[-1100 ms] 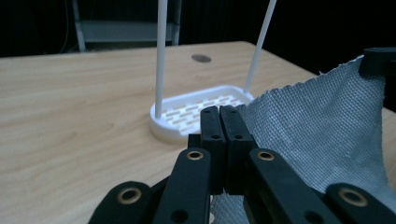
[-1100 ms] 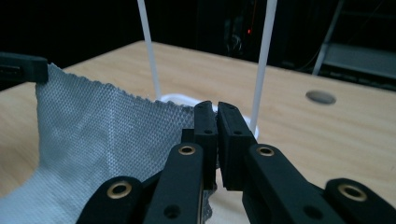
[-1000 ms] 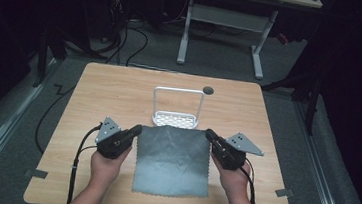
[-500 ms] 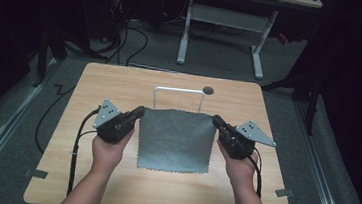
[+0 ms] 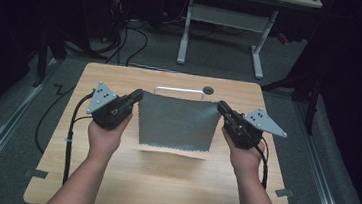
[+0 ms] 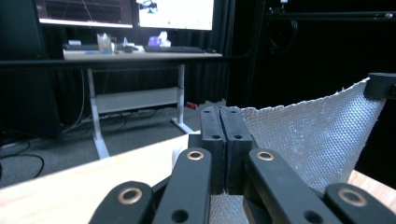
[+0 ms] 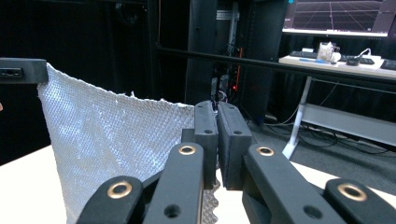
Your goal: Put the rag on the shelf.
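Note:
A grey cloth (image 5: 177,121) hangs stretched between my two grippers above the wooden table (image 5: 161,180); its lower edge floats just over the tabletop. My left gripper (image 5: 138,96) is shut on the cloth's upper left corner. My right gripper (image 5: 220,107) is shut on the upper right corner. In the left gripper view the closed gripper (image 6: 225,112) pinches the woven cloth (image 6: 317,135), which sags away to the other gripper's jaw at the right edge. In the right gripper view the closed gripper (image 7: 216,106) holds the cloth (image 7: 116,135), which spreads to the left.
A white wire rack (image 5: 179,91) stands behind the cloth, mostly hidden by it. A dark round hole (image 5: 208,90) sits in the table's far edge. Beyond the table stands a white-legged desk (image 5: 222,15) with monitors (image 6: 121,11) and cables on the floor.
Both grippers have risen with the cloth, lifting it from flat on the table to hanging upright between them. It now hides most of the wire rack.

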Demonstrator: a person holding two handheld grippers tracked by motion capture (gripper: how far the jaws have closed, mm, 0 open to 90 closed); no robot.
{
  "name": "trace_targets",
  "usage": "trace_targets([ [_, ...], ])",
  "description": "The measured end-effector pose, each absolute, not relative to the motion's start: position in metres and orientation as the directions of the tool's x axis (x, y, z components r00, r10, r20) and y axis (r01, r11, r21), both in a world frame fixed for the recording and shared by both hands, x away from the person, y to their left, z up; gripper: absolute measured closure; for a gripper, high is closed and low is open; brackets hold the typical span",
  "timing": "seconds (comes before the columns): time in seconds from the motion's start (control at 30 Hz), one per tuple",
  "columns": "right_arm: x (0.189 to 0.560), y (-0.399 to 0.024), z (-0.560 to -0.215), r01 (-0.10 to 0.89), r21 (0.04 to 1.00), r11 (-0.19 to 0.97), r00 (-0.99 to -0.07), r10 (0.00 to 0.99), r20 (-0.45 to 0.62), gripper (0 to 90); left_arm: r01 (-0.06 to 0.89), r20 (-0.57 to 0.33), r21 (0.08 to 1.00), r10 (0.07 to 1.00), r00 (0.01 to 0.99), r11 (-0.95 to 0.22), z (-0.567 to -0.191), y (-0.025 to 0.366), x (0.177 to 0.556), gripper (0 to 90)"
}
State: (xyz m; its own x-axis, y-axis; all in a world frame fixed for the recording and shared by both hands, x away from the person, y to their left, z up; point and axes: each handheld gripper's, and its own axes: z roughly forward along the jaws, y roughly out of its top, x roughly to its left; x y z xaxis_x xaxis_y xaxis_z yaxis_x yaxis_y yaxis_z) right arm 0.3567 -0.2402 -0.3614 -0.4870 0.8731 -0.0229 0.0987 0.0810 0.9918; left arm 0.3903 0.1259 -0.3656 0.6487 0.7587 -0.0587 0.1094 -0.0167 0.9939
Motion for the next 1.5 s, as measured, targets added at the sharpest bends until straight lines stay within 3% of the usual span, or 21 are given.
trace_targets([
  [0.5,0.376,-0.239,-0.355,0.116,0.99,0.081,-0.474,0.88,-0.017,88.0,0.103,-0.019,0.993,0.769,0.638,-0.062,-0.362,0.124,0.412,90.0],
  [1.13,0.449,-0.235,-0.345,0.146,0.988,0.041,-0.429,0.903,0.025,88.2,0.085,0.044,0.99,0.813,0.58,-0.114,-0.347,0.114,0.479,90.0],
  [1.5,0.485,-0.234,-0.34,0.164,0.983,0.077,-0.41,0.912,-0.004,88.3,0.114,0.04,0.986,0.831,0.554,-0.123,-0.347,0.107,0.512,90.0],
])
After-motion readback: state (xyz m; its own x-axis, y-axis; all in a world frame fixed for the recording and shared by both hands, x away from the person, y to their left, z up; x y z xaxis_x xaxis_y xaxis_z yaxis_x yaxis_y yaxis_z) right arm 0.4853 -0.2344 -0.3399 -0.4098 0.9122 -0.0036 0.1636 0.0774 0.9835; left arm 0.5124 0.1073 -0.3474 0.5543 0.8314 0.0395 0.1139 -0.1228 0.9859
